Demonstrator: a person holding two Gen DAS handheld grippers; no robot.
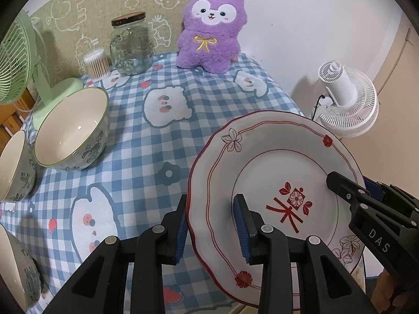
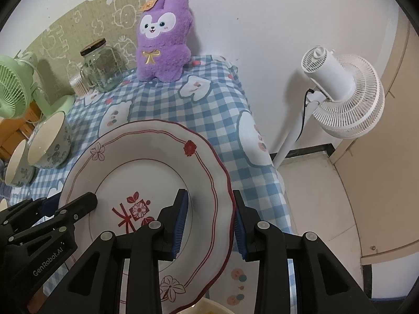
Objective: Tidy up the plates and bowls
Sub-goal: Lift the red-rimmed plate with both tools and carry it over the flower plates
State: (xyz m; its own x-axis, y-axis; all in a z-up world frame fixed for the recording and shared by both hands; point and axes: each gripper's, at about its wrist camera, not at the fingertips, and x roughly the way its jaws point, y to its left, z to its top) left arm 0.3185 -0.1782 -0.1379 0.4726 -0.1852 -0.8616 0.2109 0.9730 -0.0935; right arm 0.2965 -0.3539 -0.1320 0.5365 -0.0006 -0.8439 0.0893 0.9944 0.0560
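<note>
Checked blue-and-white tabletop (image 1: pixel 146 141) spread beneath everything, purple plush rabbit (image 1: pixel 209 31) upright at its far edge by the wall. White pedestal fan (image 2: pixel 340 89) on the floor past the right edge; green fan (image 1: pixel 15 60) far left. White plate (image 1: pixel 275 167) with red scalloped rim and red centre motif raised and tilted over the near right corner, gripped from both sides: left claw (image 1: pixel 213 225) narrowed on its left rim, right claw (image 2: pixel 209 222) narrowed on its right rim. Two floral bowls, larger bowl (image 1: pixel 73 130) and nearer bowl (image 1: pixel 13 167), side by side at left, well apart from the plate. Lidded glass jar (image 1: pixel 131 44) and tub of cotton swabs (image 1: pixel 95 64) at the back.
</note>
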